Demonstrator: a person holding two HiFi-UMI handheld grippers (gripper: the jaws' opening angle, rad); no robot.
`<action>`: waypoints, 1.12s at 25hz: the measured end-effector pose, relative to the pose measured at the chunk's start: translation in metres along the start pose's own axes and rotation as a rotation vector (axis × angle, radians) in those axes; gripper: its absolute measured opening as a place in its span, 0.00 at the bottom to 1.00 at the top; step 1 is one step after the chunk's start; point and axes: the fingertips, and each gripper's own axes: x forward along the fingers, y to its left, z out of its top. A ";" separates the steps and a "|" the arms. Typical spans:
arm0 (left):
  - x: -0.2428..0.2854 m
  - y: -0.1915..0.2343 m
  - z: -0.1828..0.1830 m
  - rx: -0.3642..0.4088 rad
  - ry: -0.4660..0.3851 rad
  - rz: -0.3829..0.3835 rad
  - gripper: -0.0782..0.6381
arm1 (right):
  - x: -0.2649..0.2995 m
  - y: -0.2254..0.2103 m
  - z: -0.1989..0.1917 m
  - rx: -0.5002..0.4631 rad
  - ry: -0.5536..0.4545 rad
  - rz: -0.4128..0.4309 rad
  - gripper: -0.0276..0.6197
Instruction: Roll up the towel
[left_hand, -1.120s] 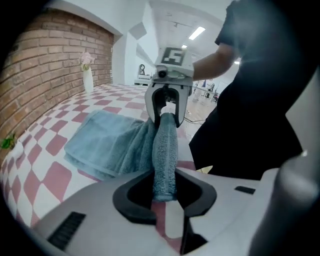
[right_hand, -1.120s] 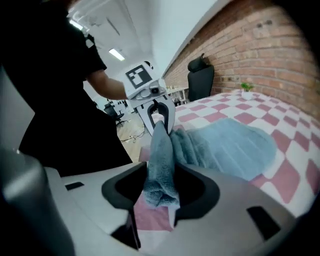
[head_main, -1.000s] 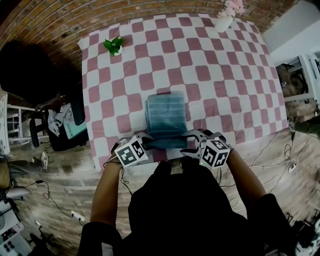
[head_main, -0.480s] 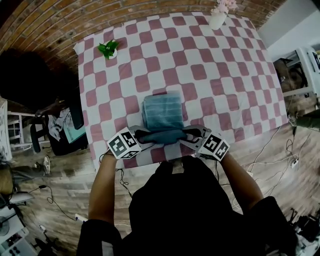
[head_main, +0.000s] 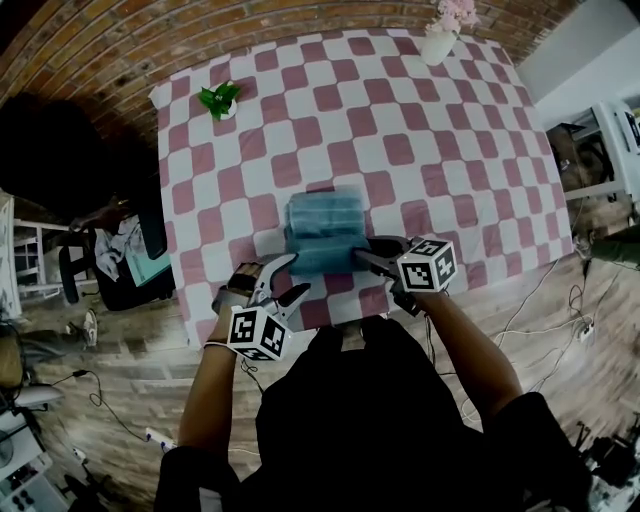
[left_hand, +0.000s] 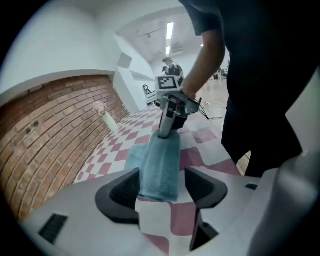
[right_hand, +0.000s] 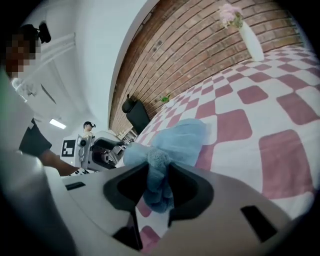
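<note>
A second ago both claws sat at the near edge of the towel (head_main: 324, 215). Since then we have turned that edge over into a roll (head_main: 322, 262), which now lies further up the worktop (head_main: 420, 150), so the flat part is shorter. The left claw (head_main: 283, 281) has let go and come back toward the body. Its jaws are opening, with the roll's end between them but not pressed. The right claw (head_main: 366, 257) has moved forward with the roll's right end pinched in it.
</note>
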 end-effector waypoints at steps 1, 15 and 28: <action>0.004 -0.004 -0.001 0.034 0.015 -0.003 0.50 | 0.001 -0.001 0.002 -0.001 -0.002 -0.005 0.24; 0.047 0.002 -0.026 0.118 0.095 -0.241 0.45 | -0.018 0.045 0.006 -0.928 0.021 -0.010 0.52; 0.048 0.004 -0.029 0.023 0.067 -0.359 0.49 | 0.015 0.002 -0.026 -1.218 0.344 -0.059 0.38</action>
